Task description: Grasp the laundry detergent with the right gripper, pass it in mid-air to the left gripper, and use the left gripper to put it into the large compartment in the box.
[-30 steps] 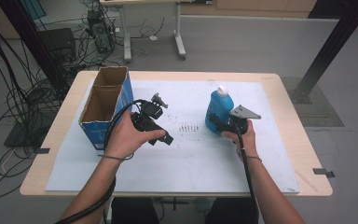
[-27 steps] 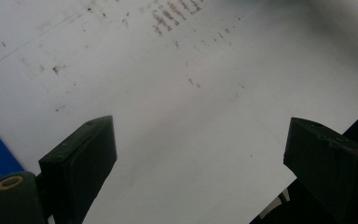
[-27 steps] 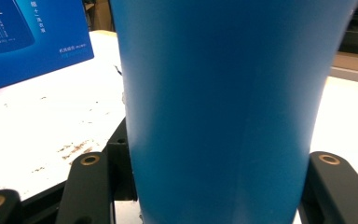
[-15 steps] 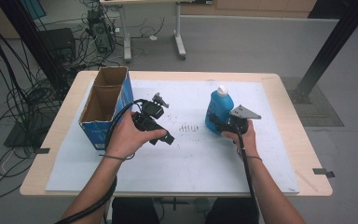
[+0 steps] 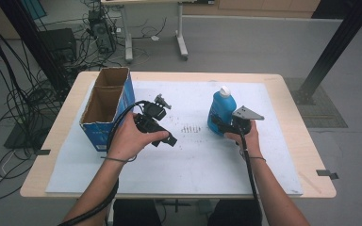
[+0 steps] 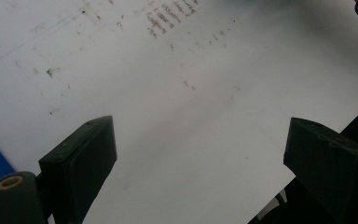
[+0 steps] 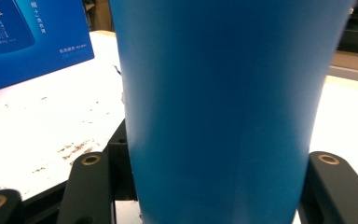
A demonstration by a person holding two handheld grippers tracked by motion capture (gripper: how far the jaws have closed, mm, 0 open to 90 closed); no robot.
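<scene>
A blue bottle with a white cap stands upright on the white mat, right of the middle. My right gripper is shut on its lower body from the near side. In the right gripper view the bottle sits between the two black jaws, and my right gripper presses it on both sides. My left gripper is held just above the mat left of the middle, pointing towards the bottle. In its own view my left gripper stands open, with bare mat between the jaws.
An open blue cardboard box stands at the left edge of the mat, close to my left hand, and shows as the box behind the bottle. A patch of small dark marks lies between the grippers. Cables trail over the floor at the left.
</scene>
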